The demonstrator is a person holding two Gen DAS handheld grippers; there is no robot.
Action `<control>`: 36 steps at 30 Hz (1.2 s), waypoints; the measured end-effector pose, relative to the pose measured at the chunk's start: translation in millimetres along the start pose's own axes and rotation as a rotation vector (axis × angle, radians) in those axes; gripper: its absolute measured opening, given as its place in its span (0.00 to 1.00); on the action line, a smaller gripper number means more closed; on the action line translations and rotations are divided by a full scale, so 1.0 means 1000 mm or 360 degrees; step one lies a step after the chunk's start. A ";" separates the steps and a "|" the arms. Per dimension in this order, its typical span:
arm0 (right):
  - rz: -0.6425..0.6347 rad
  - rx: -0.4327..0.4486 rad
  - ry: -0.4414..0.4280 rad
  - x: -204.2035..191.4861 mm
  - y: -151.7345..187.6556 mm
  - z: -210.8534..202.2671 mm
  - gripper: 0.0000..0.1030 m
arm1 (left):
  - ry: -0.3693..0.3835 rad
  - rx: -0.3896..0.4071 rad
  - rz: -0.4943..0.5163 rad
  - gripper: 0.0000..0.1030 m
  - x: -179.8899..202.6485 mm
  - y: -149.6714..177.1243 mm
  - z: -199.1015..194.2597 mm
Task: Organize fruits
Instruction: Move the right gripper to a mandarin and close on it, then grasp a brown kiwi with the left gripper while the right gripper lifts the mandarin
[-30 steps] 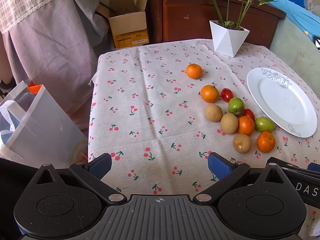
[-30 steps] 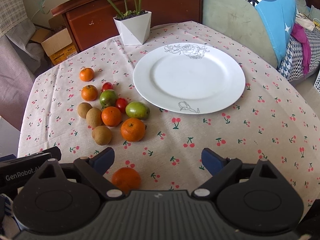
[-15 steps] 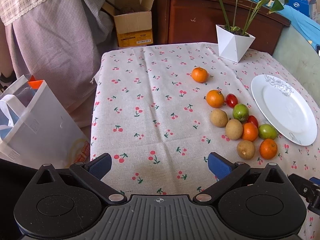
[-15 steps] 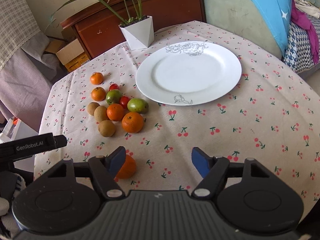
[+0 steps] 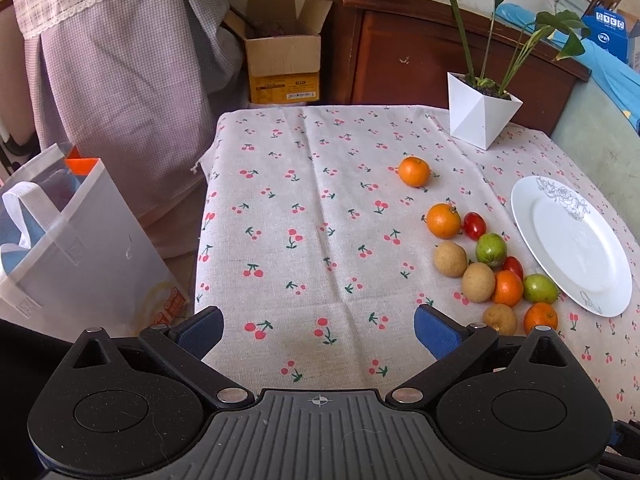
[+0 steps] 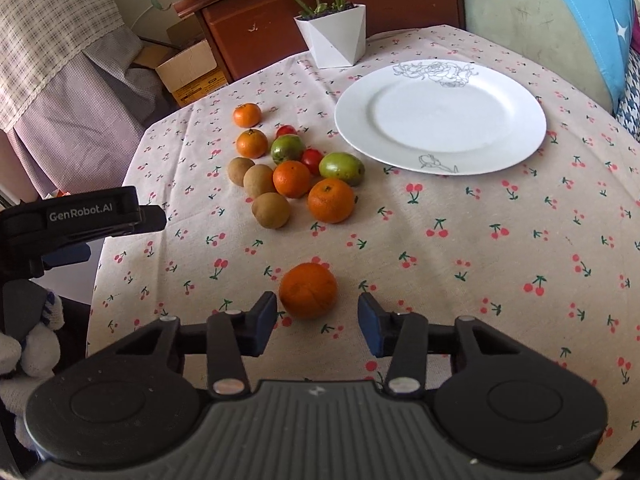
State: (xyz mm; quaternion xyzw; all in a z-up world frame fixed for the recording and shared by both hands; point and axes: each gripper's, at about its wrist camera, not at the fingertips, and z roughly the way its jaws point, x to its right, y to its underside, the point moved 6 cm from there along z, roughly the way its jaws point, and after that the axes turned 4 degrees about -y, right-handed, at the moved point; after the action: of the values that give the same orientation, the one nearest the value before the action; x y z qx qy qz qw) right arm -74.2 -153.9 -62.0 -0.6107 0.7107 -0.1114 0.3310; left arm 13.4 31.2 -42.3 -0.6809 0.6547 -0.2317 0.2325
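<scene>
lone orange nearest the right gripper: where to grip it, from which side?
Grip the lone orange across its widest middle, coming from the near table edge. It's round and sits apart from the fruit cluster, so both sides are free. The right gripper already lines up; its jaws are closing, orange just ahead of the pads, not yet touched.

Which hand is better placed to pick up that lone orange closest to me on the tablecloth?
Right. The right gripper is closing, with the lone orange just ahead of its pads, not yet squeezed. The left gripper is open over bare tablecloth, off to the side of the fruit.
</scene>
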 end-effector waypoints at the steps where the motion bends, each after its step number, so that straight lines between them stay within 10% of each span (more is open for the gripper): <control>1: -0.0008 0.0002 -0.0005 -0.001 0.000 0.001 0.37 | 0.0013 0.0005 0.0014 0.98 0.002 0.001 0.000; 15: 0.0057 0.0125 0.0054 0.011 -0.009 -0.008 0.30 | 0.0269 0.0070 0.0226 0.88 0.056 0.012 0.000; 36: 0.0273 0.0135 0.0166 0.041 -0.010 -0.009 0.30 | 0.0403 0.0131 0.0394 0.44 0.107 0.022 0.016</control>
State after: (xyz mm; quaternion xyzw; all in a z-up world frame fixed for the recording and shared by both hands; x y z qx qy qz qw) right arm -73.3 -196.7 -63.0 -0.5263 0.7713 -0.1442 0.3275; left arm 9.4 -75.9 -67.2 -0.5504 0.7475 -0.3118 0.2026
